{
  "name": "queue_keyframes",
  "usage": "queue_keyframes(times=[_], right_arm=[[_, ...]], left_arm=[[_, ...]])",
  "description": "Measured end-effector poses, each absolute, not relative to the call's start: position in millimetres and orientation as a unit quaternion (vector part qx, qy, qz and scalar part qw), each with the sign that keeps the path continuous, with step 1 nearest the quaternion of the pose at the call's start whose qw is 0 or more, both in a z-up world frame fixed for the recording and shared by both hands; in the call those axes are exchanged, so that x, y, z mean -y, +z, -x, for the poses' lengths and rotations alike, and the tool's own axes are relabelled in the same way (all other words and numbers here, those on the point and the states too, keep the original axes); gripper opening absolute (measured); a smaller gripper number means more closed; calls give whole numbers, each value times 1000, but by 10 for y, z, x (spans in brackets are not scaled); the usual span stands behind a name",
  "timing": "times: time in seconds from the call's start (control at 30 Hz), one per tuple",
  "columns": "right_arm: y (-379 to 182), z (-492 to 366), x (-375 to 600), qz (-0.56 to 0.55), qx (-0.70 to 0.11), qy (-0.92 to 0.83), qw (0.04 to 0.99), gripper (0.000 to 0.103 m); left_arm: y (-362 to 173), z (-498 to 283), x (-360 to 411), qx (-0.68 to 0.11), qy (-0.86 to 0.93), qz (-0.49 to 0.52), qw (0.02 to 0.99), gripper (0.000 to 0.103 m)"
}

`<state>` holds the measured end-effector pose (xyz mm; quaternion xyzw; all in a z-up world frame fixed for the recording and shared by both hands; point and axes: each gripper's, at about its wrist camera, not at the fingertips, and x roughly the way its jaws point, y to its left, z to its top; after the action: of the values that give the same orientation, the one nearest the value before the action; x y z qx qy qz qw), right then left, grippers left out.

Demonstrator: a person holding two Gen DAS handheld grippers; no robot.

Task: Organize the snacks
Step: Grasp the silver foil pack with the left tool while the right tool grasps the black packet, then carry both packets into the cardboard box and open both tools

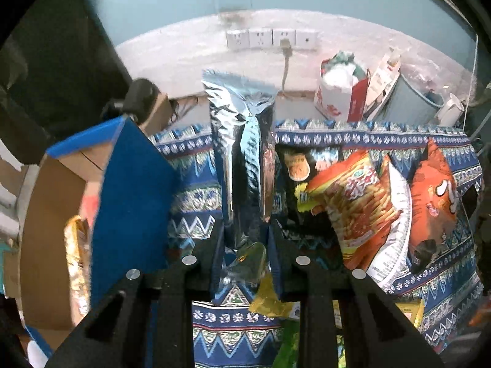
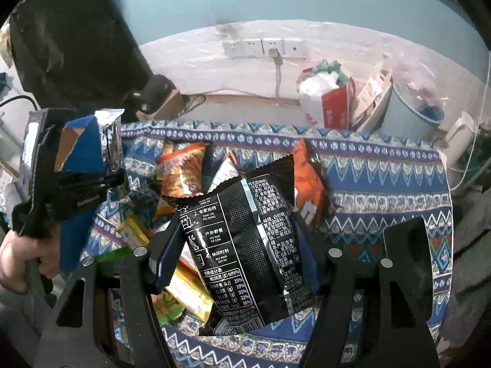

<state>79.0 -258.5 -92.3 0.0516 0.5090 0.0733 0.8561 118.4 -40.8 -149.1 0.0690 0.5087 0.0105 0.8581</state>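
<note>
Two grippers, each clamping a packet: silver; black

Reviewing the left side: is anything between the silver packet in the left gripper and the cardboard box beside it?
Nothing visible blocks it. The left gripper is shut on the silver packet, lifted off the patterned cloth. The cardboard box lies open to its left; only the box's own raised blue flap stands between them, so the packet would probably have to clear it.

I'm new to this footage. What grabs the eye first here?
Each pair of tongs grips a snack bag: the left tongs hold a silver foil bag upright, the right tongs a black packet. Behind, orange snack bags lie heaped on a blue patterned cloth.
</note>
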Motion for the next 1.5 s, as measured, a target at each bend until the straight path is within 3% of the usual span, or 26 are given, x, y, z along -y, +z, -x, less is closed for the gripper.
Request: queue_keyframes(times=[1.03, 1.5], right_arm=[[-294, -1007, 1593, -28, -434, 144, 889, 66], [-146, -1222, 1010, -25, -421, 187, 887, 66]], left_arm=[[-500, -495, -140, -406, 3, -49, 912, 27], [-344, -310, -642, -394, 31, -29, 918, 27]])
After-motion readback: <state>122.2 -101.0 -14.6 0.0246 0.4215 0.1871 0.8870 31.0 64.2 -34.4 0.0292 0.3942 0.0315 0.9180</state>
